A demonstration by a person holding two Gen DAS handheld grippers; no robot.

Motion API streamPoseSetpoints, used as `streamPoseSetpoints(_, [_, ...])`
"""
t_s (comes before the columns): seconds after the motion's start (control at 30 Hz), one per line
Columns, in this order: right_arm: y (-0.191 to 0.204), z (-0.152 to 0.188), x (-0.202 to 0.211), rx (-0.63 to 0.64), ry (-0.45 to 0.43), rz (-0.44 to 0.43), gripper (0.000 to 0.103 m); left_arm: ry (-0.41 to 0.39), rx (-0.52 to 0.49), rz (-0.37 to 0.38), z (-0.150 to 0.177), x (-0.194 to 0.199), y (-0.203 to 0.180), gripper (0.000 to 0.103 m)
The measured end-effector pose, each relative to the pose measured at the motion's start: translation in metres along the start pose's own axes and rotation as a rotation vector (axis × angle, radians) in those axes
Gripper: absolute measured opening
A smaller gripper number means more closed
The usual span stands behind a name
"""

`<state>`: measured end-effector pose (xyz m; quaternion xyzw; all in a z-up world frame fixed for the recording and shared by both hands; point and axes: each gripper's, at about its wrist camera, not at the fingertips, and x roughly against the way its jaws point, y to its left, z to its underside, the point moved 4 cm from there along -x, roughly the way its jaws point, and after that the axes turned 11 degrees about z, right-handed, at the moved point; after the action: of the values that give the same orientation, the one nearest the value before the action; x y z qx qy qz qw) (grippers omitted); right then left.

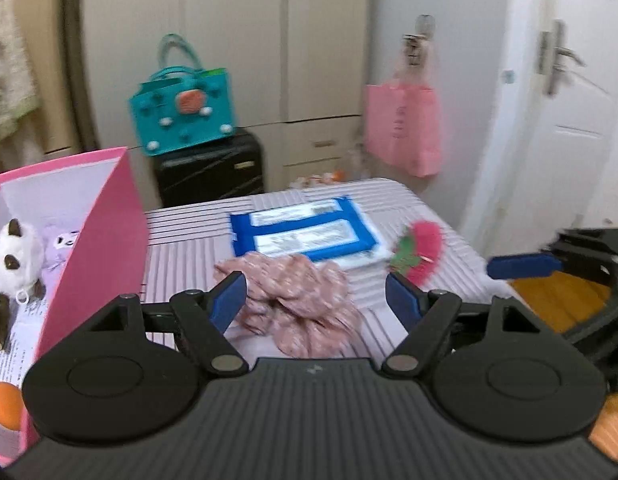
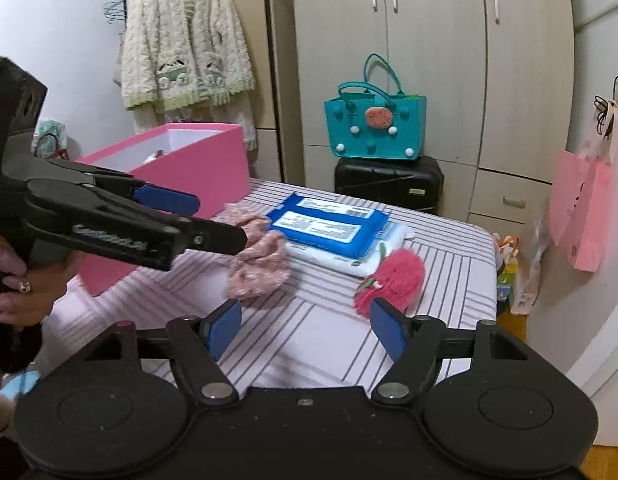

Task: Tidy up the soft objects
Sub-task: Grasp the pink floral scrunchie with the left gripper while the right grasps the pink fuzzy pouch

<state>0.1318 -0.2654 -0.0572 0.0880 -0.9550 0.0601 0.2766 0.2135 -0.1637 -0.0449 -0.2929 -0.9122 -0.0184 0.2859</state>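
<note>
Left wrist view: the left gripper holds its two blue-padded fingers apart with nothing clamped; one crumpled pink floral cloth lies on the surface just beyond and between them. Behind the cloth sit two blue-and-white wipe packs, stacked, and to their right one fluffy red plush. One open pink box stands at the left edge of the surface; inside show one white-and-brown plush toy, one pale purple plush toy and one orange ball. The right gripper enters blurred from the right. The surface wears a pink cover with grey stripes. Behind it stand one black suitcase topped by one teal bag, beige wardrobes, one pink bag hanging, and a white door.

Right wrist view: the right gripper also has its fingers apart and empty, above the striped surface, with the red plush touching or just beyond the right one. The left gripper, held by a hand, reaches in from the left, its tip over the floral cloth. The wipe packs, pink box, suitcase, teal bag and hanging pink bag show again, plus one cream knitted cardigan hanging on the wall.
</note>
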Motion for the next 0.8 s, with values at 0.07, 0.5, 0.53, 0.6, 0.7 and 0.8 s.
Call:
streamPoseSetpoints(0.07, [-0.005, -0.001, -0.012, 0.0, -0.015, 0.023, 0.079, -0.007, 0.013, -0.052, 0.0, -0.012, 0.004, 0.076])
streamPoseSetpoints(0.5, [-0.029, 0.001, -0.064, -0.003, -0.02, 0.191, 0.085, 0.028, 0.099, -0.021, 0.011, -0.051, 0.027, 0.076])
streamPoseSetpoints(0.53, [-0.029, 0.002, -0.066, 0.005, -0.017, 0.204, 0.085, 0.024, 0.105, -0.024, 0.011, -0.053, 0.029, 0.076])
streamPoseSetpoints(0.6, [-0.029, 0.002, -0.069, 0.019, -0.011, 0.213, 0.085, 0.024, 0.113, -0.024, 0.012, -0.056, 0.031, 0.076])
streamPoseSetpoints(0.7, [-0.029, 0.003, -0.072, 0.021, 0.008, 0.191, 0.084, 0.032, 0.125, -0.038, 0.015, -0.062, 0.034, 0.076])
streamPoseSetpoints(0.8, [-0.032, 0.003, -0.073, -0.033, 0.026, 0.163, 0.084, 0.045, 0.125, -0.051, 0.018, -0.066, 0.037, 0.08])
